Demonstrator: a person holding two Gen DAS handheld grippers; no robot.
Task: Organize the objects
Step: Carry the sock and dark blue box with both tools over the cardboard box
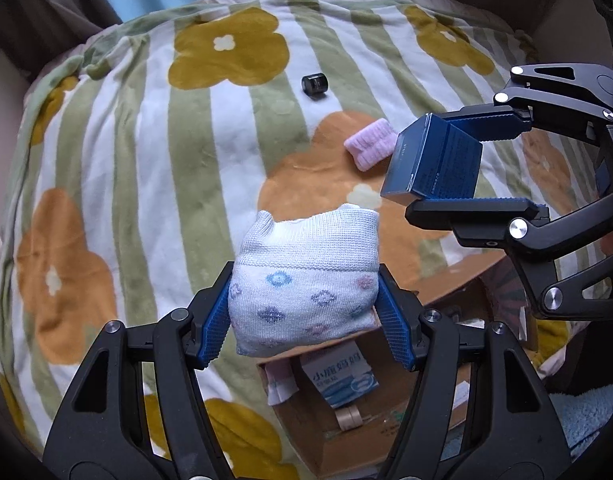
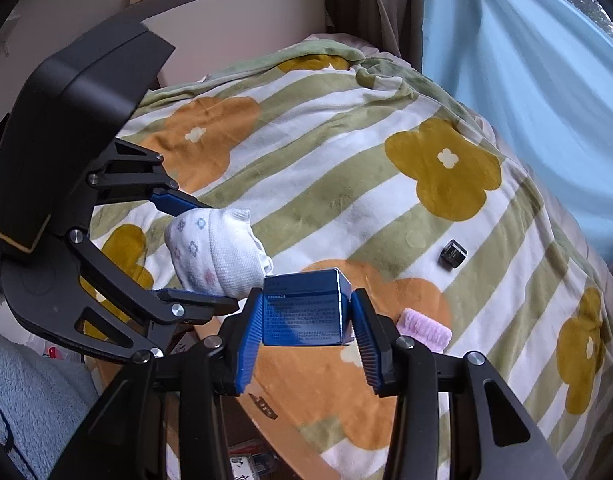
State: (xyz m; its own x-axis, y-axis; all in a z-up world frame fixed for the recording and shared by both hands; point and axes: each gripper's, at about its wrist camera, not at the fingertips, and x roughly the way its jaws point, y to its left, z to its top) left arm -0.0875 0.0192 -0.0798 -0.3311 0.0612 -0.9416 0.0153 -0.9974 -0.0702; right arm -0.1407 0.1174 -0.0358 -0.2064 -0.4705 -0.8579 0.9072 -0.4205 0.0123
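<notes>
My left gripper (image 1: 306, 312) is shut on a rolled white sock bundle (image 1: 306, 276) with small flower prints, held above an open cardboard box (image 1: 302, 436). The bundle also shows in the right wrist view (image 2: 214, 252). My right gripper (image 2: 306, 324) is shut on a dark blue box (image 2: 306, 308), held above the blanket; it also shows in the left wrist view (image 1: 434, 160). A pink rolled cloth (image 1: 370, 142) and a small black cylinder (image 1: 314, 85) lie on the flowered blanket (image 1: 146, 160).
The cardboard box holds a blue-and-white packet (image 1: 342, 380) and small items. A light blue curtain (image 2: 526, 60) hangs behind the bed. A pale blue fluffy rug (image 2: 30, 408) lies beside the bed.
</notes>
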